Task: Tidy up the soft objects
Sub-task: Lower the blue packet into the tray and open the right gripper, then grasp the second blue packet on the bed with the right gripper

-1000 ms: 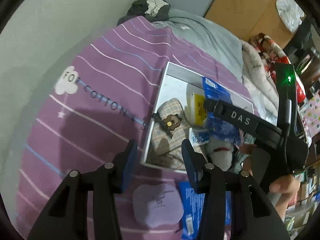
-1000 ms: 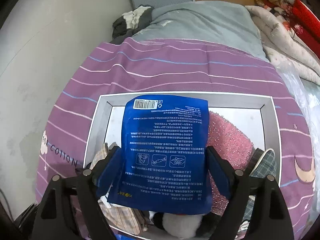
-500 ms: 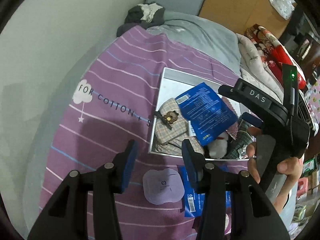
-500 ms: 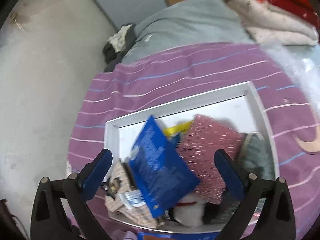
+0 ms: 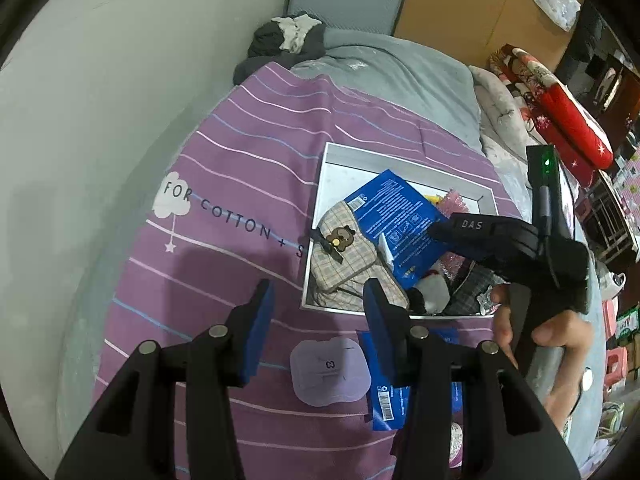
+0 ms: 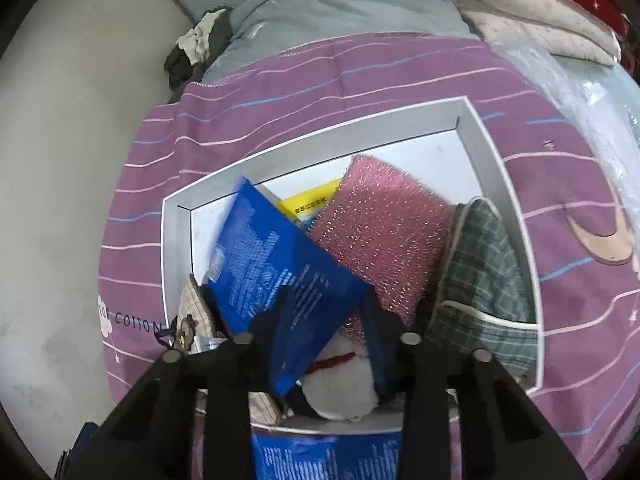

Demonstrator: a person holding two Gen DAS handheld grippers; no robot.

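From the left wrist view, the grey box sat on the purple striped bedcover at about one o'clock from the left tongs. Already in it were a plaid pouch with a bear charm, a blue packet lying on top, and a white plush toy. The left tongs hung half open and empty. Outside the box, toward six o'clock, a lilac pad and a second blue packet lay on the cover, so I judged the sorting well along but unfinished.

From the right wrist view, the right tongs were closing over the box's near side, the blue packet's lower corner between them; I could not tell whether the pads pressed it. At one o'clock lay a pink glittery sponge, at three a green plaid pouch.
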